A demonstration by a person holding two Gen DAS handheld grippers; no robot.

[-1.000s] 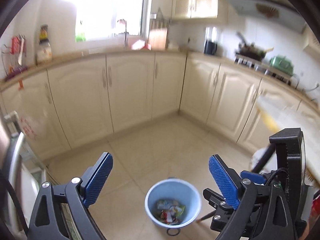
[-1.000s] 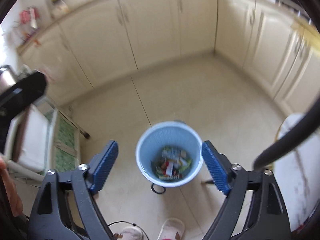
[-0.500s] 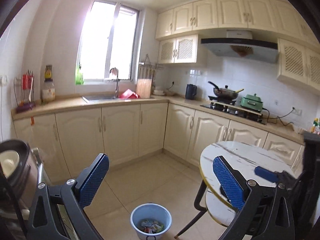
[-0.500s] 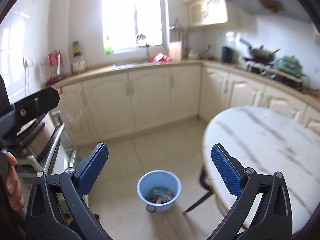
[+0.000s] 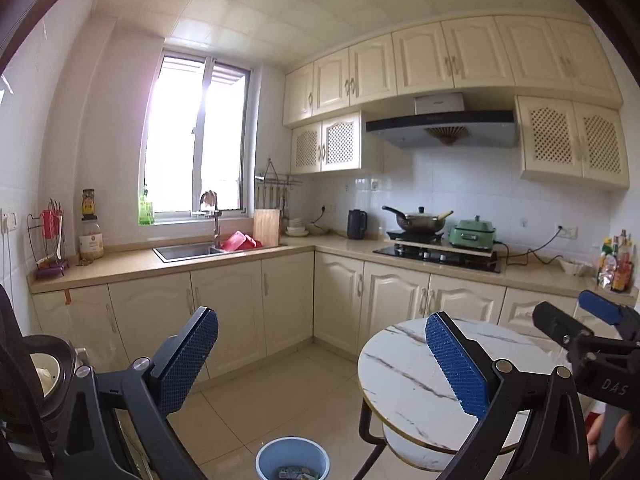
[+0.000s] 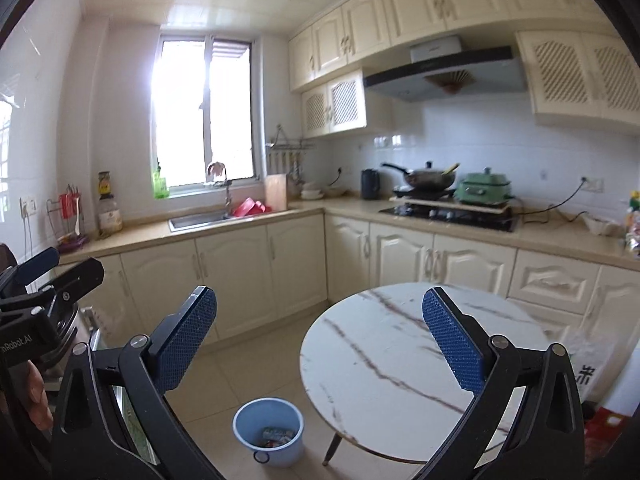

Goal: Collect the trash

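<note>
A light blue bin (image 6: 269, 430) with colourful wrappers (image 6: 276, 436) inside stands on the tiled floor, left of a round marble table (image 6: 400, 360). In the left wrist view the bin (image 5: 292, 462) shows at the bottom edge. My right gripper (image 6: 320, 336) is held high above the floor, open, nothing between its blue pads. My left gripper (image 5: 322, 354) is likewise open and empty, raised well above the bin. The left tool also appears at the left edge of the right wrist view, the right tool at the right edge of the left wrist view.
Cream cabinets run along the wall under a counter with a sink (image 5: 188, 250), a stove (image 5: 436, 254) with a wok, and a green cooker (image 5: 472, 236). A rice cooker (image 5: 44, 376) sits at the left. A white bag (image 6: 592, 368) leans beyond the table.
Both grippers rose from just above the bin and tilted up to near level; the bin shrank to the bottom of each view and the table top and counters came into sight.
</note>
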